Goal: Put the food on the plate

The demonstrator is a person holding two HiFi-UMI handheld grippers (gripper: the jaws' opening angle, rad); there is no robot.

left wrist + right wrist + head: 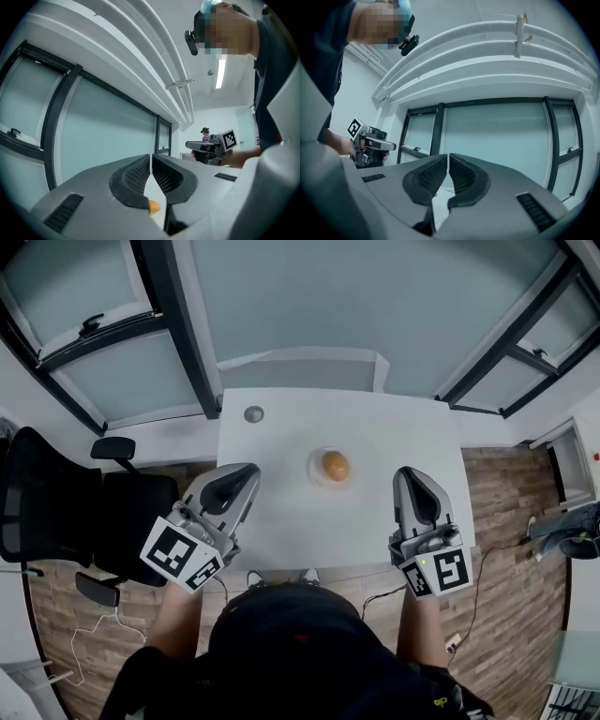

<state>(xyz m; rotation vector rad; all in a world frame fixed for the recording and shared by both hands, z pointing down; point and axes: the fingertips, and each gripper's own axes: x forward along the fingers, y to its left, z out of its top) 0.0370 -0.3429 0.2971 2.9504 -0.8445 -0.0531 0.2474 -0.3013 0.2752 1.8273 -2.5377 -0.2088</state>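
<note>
A round orange-brown piece of food (335, 465) lies on a small pale plate (316, 475) in the middle of the white table (394, 432). My left gripper (247, 471) hovers over the table's left part, left of the plate, with its jaws together and nothing in them. My right gripper (409, 476) is held over the table's right part, also shut and empty. In the left gripper view the shut jaws (151, 158) point upward and a bit of the food (153, 206) shows below them. The right gripper view shows its own closed jaws (448, 159).
A small grey round cap (253, 413) sits in the table's far left corner. A black office chair (66, 507) stands left of the table. Glass partitions with dark frames (183, 343) run behind it. Cables (94, 634) lie on the wooden floor.
</note>
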